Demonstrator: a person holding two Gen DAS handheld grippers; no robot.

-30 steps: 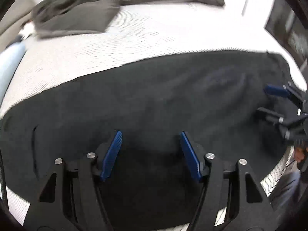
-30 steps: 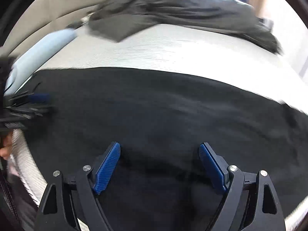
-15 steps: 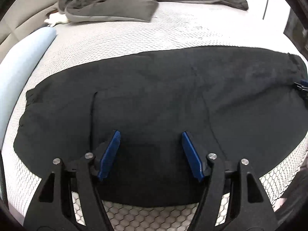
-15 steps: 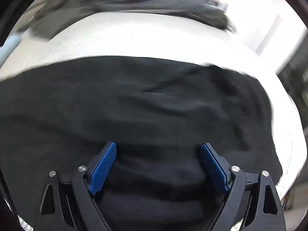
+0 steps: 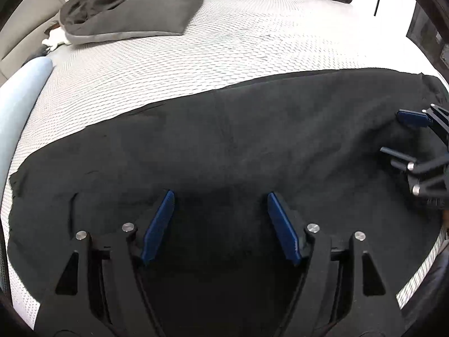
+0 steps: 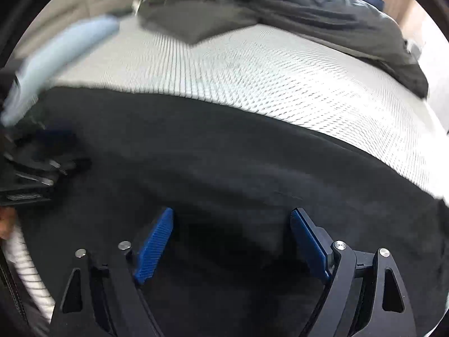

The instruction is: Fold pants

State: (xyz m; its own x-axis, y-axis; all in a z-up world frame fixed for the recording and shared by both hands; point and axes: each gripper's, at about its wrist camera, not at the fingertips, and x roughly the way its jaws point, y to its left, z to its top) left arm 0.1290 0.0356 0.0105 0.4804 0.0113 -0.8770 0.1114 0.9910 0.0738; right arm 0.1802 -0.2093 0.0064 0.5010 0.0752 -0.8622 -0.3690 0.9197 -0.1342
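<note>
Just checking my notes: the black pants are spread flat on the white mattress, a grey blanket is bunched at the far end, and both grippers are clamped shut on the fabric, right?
Not quite. Both the left gripper and right gripper are open over the black pants, gripping nothing; each wrist view shows this. The white mattress and grey blanket are as stated.

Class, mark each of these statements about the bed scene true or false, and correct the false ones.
1. The black pants lie spread flat on the white mattress. True.
2. The left gripper is clamped on the fabric. False: its jaws stand open above the pants.
3. A grey blanket is bunched at the far end of the bed. True.
4. The right gripper is shut. False: it is open.
5. A red pillow lies on the bed's left edge. False: a light blue roll lies there.
</note>
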